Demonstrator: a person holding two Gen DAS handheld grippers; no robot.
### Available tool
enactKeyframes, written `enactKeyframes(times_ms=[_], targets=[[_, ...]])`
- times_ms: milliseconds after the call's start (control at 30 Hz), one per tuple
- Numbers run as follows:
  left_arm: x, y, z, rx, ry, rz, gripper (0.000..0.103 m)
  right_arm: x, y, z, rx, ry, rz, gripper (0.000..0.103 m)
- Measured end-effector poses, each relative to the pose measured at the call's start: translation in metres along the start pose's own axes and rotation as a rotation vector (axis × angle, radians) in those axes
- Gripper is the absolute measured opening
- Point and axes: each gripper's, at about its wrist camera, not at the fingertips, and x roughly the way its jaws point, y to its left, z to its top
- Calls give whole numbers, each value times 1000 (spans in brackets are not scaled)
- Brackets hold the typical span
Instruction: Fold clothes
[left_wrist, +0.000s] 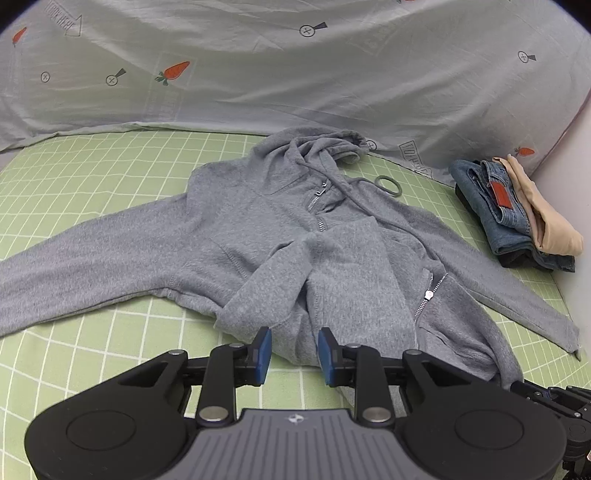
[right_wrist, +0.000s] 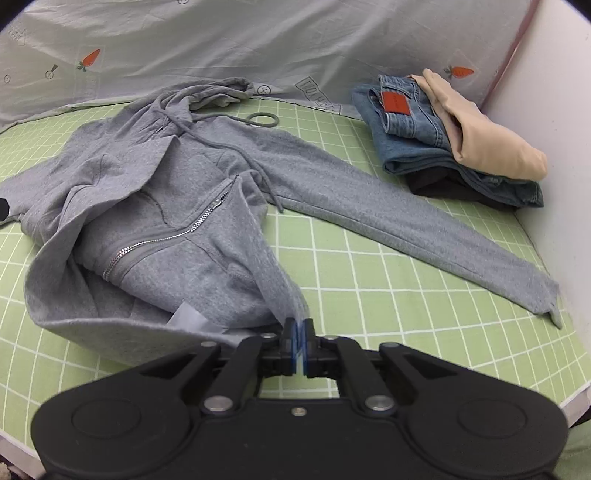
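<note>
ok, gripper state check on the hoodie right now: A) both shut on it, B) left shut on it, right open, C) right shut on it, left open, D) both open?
C. The right gripper has its blue pads pressed together on a pulled-up edge of the hoodie, while the left gripper has its pads apart at the hem, clamping nothing.
</note>
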Motion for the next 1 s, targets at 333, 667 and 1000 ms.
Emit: enactKeyframes(times_ms=[333,667,1000], targets=[[24,-32,18,97,38,-46,35,15,-14,14,29,2,53,14],[69,-51,69,107,36,-36,44,61,-66,53,239,21,22,28],[155,-99,116,260,104,17,62,125,-97,81,468,123,93,39]])
